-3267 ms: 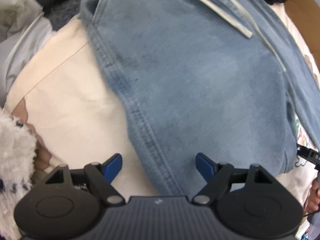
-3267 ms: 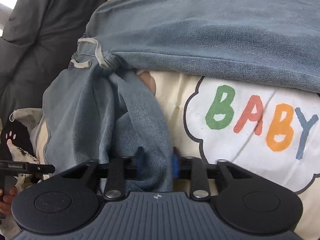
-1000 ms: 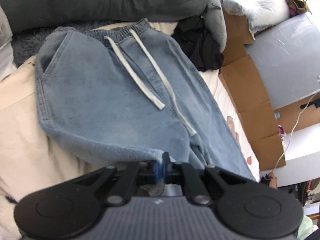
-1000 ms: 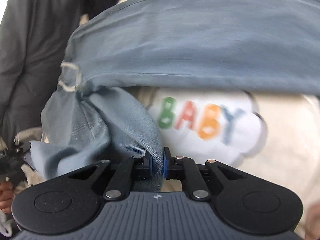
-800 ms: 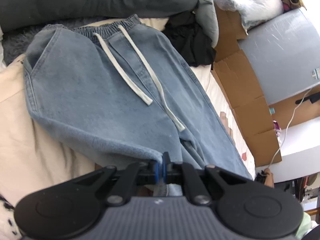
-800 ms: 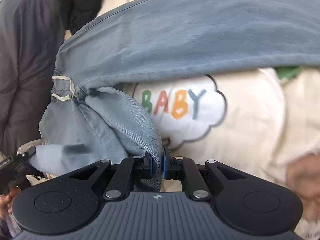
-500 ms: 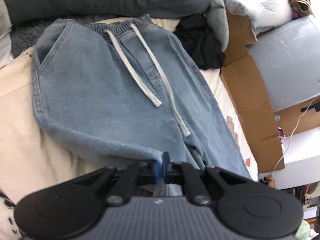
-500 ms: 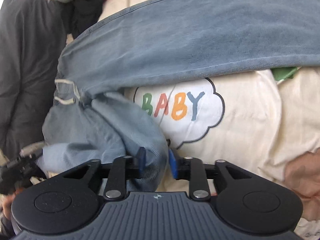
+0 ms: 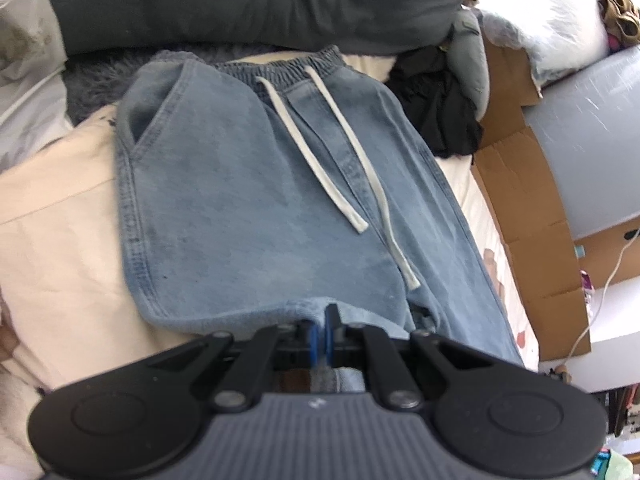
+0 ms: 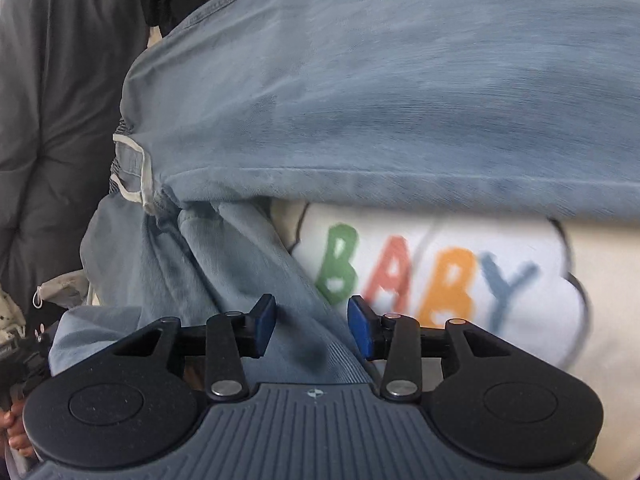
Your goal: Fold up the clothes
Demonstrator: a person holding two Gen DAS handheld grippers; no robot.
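Lying lengthwise, jeans (image 9: 248, 208) apparently point waistband away from left claw (image 9: 319, 330).

The jeans (image 9: 256, 208) lie spread on the bed (image 9: 52, 216), waistband toward the pillow (image 9: 240, 0) behind. Cardboard boxes (image 9: 520, 208) stand to the right. One leg (image 10: 380, 92) stretches across the bedcover's lettering (image 10: 424, 276), the other bunched beside it.
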